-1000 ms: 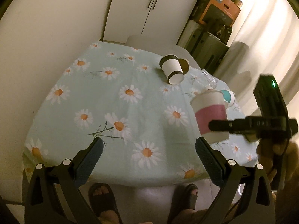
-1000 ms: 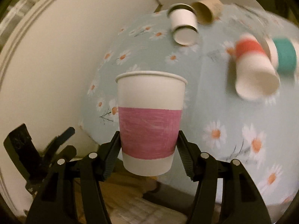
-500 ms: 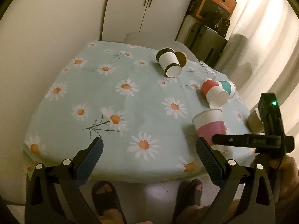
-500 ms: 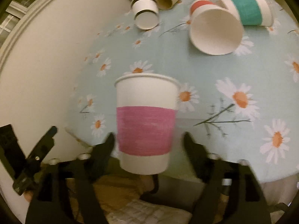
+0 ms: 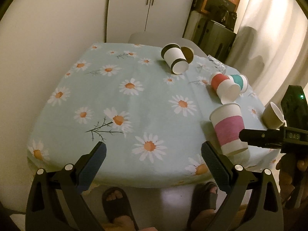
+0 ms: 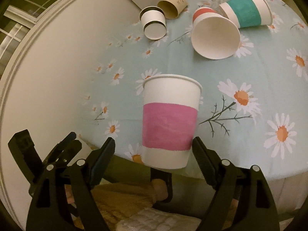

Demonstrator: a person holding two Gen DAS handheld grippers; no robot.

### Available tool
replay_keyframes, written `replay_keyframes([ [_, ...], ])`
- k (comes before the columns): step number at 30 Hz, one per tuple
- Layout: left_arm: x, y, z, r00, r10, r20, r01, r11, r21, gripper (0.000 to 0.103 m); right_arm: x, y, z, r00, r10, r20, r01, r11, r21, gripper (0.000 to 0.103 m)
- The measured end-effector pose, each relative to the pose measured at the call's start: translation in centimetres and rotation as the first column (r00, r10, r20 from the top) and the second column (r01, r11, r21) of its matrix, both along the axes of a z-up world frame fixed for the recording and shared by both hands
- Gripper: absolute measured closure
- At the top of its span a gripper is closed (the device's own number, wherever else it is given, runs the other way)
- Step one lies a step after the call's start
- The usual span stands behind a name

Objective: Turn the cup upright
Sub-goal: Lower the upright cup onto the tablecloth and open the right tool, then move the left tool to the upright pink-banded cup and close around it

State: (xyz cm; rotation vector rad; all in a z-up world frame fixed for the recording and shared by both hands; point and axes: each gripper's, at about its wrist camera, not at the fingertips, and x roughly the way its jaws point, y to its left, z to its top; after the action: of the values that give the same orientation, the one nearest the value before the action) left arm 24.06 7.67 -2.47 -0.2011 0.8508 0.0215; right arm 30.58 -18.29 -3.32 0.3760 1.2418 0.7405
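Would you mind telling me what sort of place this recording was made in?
Most likely a home dining corner: a table under a daisy tablecloth, a tall white cupboard, curtains, and stacked boxes.

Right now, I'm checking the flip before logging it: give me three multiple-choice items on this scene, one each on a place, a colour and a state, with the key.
1. Where is the pink-banded cup?
A) near the table's front edge
B) at its far edge
C) on the floor
2. What colour band has the cup lying beside the red-banded cup?
A) yellow
B) teal
C) purple
3. How is the right gripper?
A) shut on the cup
B) shut, empty
C) open, astride the cup

Key: 1 A, it stands upright by the near edge. 2 B, the teal band is plain. 3 C, the fingers are spread, with a gap on one side.
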Motion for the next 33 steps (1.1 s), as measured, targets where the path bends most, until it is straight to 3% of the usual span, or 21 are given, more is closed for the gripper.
replay_keyframes([
  [7, -0.5, -1.8, 0.7, 0.998, -0.063, 0.017, 0.062, 0.997, 0.050, 0.007, -2.3, -2.9, 1.9, 0.997, -0.034, 0.075, 0.033, 0.999, 0.019, 0.022],
  [12, 0.8, -3.6, 1.7, 0.995, -0.087, -0.037, 0.086, 0.996, -0.031, 0.007, -5.6, -6.1, 4.3, 0.970, -0.117, 0.211, 0.124, 0.992, -0.017, 0.022],
  [15, 1.7, -5.3, 2.9, 0.991, -0.123, -0.058, 0.116, 0.988, -0.101, 0.007, -8.1, -7.3, 5.4, 0.940, -0.125, 0.318, 0.163, 0.982, -0.095, 0.018],
  [18, 2.9, -7.4, 4.2, 0.983, -0.154, -0.101, 0.139, 0.980, -0.140, 0.007, -9.4, -7.9, 5.5, 0.937, -0.108, 0.334, 0.152, 0.982, -0.109, 0.017],
  [23, 4.6, -10.9, 5.3, 0.971, -0.164, -0.173, 0.149, 0.984, -0.095, 0.007, -11.3, -9.1, 5.8, 0.924, -0.120, 0.364, 0.171, 0.979, -0.112, 0.017],
  [33, 8.0, -14.7, 3.8, 0.929, -0.103, -0.356, 0.112, 0.994, 0.005, 0.007, -13.1, -12.0, 6.2, 0.904, -0.183, 0.387, 0.217, 0.975, -0.047, 0.017],
])
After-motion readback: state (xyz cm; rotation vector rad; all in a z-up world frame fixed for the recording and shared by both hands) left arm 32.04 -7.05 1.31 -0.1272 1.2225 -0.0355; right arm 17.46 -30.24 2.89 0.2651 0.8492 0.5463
